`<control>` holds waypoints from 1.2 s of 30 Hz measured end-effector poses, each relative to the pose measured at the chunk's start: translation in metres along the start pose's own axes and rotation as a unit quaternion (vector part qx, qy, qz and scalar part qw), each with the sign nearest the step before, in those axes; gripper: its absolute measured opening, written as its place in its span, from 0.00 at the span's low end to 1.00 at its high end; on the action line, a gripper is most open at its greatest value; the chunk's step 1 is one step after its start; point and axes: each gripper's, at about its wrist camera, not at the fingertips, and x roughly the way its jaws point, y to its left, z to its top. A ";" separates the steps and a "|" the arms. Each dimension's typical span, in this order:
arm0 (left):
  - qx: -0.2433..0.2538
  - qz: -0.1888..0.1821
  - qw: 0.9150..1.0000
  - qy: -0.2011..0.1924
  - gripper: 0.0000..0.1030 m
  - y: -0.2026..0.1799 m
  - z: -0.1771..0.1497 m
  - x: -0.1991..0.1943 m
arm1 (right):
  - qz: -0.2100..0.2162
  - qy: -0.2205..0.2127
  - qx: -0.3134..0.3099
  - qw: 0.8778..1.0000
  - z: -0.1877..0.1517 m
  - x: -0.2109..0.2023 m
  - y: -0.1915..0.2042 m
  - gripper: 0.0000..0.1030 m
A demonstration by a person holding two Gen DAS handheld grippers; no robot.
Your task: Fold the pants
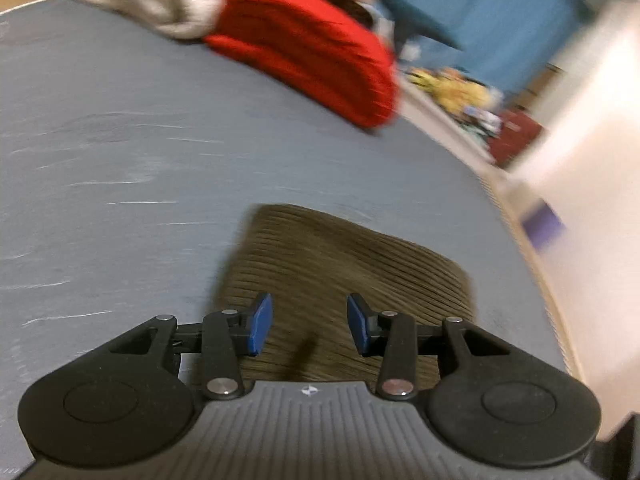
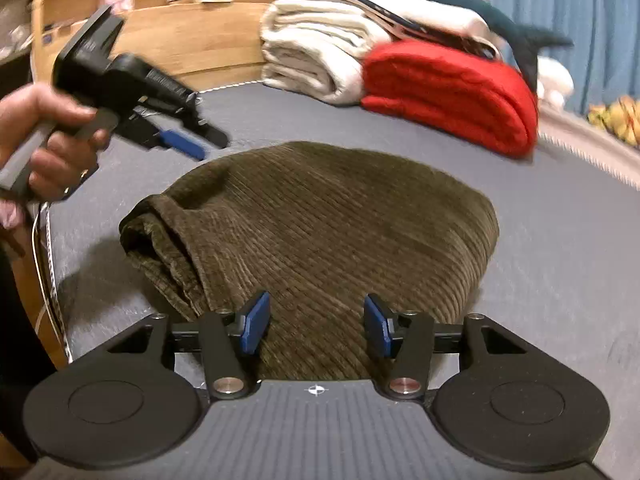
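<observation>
Lying in the centre of the right wrist view, the pants [image 2: 320, 220] are a compact olive-brown corduroy bundle on the grey-blue bed [image 2: 560, 260], already doubled into a rough rectangle with stacked layers showing at the rolled edge at centre left of the frame. Right gripper [image 2: 316, 326]: fingers wide apart, nothing between them, hovering over the near edge of the bundle; contact with the cloth cannot be confirmed. Left gripper [image 1: 310, 328]: fingers likewise spread and empty, with a corner of the pants [image 1: 340, 280] beneath them in the lower centre of the left wrist view, which is heavily motion-blurred. In the right wrist view the left gripper [image 2: 188, 140] appears at upper left, held in the person's hand [image 2: 48, 136], above and just beside the far left corner of the bundle, clear of the fabric. Judgement: folding looks nearly complete; any remaining step is a final fold or squaring-up. Handling estimate: thick ribbed corduroy, soft and limp, moderately heavy for cloth, not slippery, not fragile; layers will likely slide apart if only the top ply is pinched. Best hold is probably at the layered edge at centre left, taking all plies at once, with the other fingers on the opposite corner. Folded red [image 2: 448, 92] and white [image 2: 316, 56] textiles sit at the upper right, well apart.
</observation>
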 end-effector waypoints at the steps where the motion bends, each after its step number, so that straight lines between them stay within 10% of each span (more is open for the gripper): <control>1: 0.014 -0.022 1.000 0.007 0.44 -0.007 -0.002 0.001 | 0.004 0.002 -0.043 0.999 -0.001 0.002 0.007 0.47; 4: 0.073 -0.086 0.993 0.044 0.44 -0.029 -0.012 0.006 | 0.026 0.038 -0.236 0.971 -0.023 0.013 0.037 0.09; 6: 0.129 -0.110 0.982 0.082 0.44 -0.043 -0.023 0.013 | 0.019 0.038 -0.260 0.965 -0.030 0.016 0.045 0.07; 10: 0.247 -0.080 0.951 0.170 0.43 -0.069 -0.060 0.032 | 0.056 0.045 -0.145 0.987 -0.006 0.017 0.016 0.08; 15: 0.338 -0.051 0.920 0.191 0.40 -0.083 -0.082 0.037 | 0.051 0.005 0.068 0.996 0.019 0.016 -0.047 0.46; 17: 0.337 -0.061 0.923 0.173 0.40 -0.083 -0.075 0.032 | 0.022 -0.012 0.132 0.991 0.024 0.018 -0.070 0.52; 23: 0.201 -0.049 0.978 0.036 0.39 -0.048 -0.014 0.013 | -0.057 -0.036 0.164 0.984 0.034 0.041 -0.102 0.52; 29: 0.151 0.020 0.988 0.030 0.30 -0.019 0.006 0.035 | -0.103 -0.027 0.160 0.981 0.037 0.073 -0.114 0.51; 31: 0.125 0.072 0.987 0.068 0.11 0.004 0.011 0.060 | -0.135 0.006 0.158 0.978 0.037 0.096 -0.120 0.56; 36: 0.113 0.075 0.989 0.064 0.15 0.011 0.019 0.055 | -0.144 0.040 0.172 0.974 0.036 0.126 -0.125 0.56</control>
